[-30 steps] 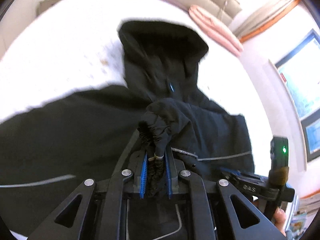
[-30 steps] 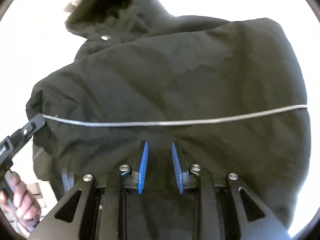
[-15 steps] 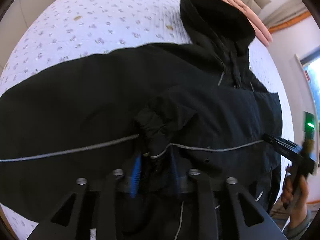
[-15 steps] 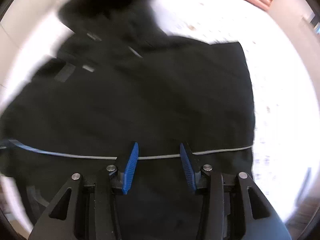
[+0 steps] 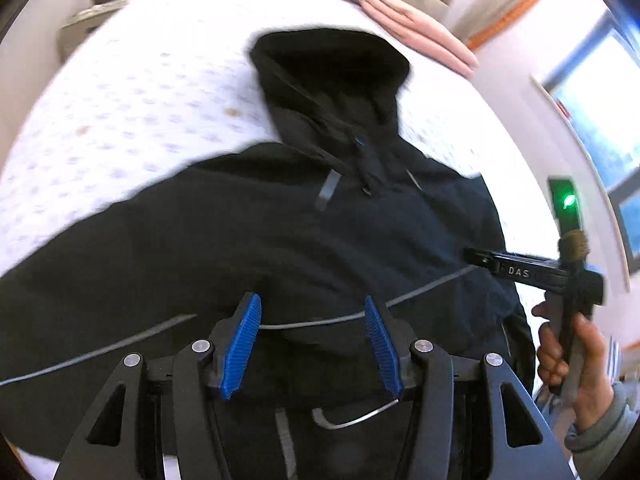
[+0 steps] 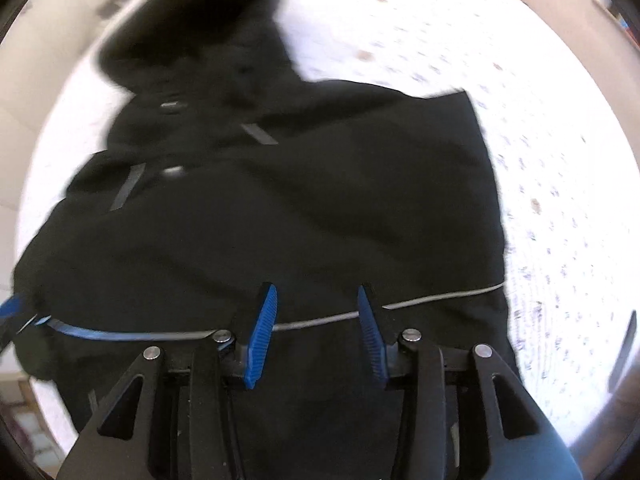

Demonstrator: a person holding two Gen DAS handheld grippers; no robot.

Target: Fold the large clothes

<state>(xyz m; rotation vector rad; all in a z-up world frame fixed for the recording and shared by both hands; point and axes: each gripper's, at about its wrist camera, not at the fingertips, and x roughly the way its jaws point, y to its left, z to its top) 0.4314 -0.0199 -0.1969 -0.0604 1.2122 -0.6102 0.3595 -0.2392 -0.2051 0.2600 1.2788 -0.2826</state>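
Released since a second ago, the cuff lies below our left tool (image 5: pixel 312 342); both tools' jaws are opening, empty, the right tool (image 6: pixel 316 334) too, leaving the black hooded jacket (image 5: pixel 280 240) flat on the bed (image 5: pixel 140 92).

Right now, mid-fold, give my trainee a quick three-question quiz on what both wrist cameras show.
1. True or false: the left gripper is clamped on a cuff of the black hooded jacket.
2. Multiple choice: the jacket's hood lies toward A) the pink pillows, B) the person's hand, C) the floor.
3. Fill in: the thin grey line crossing between the right gripper fingers is the jacket's reflective ____.

Key
1. False: its jaws are opening with nothing pinched between the pads.
2. A.
3. Piping (stripe).
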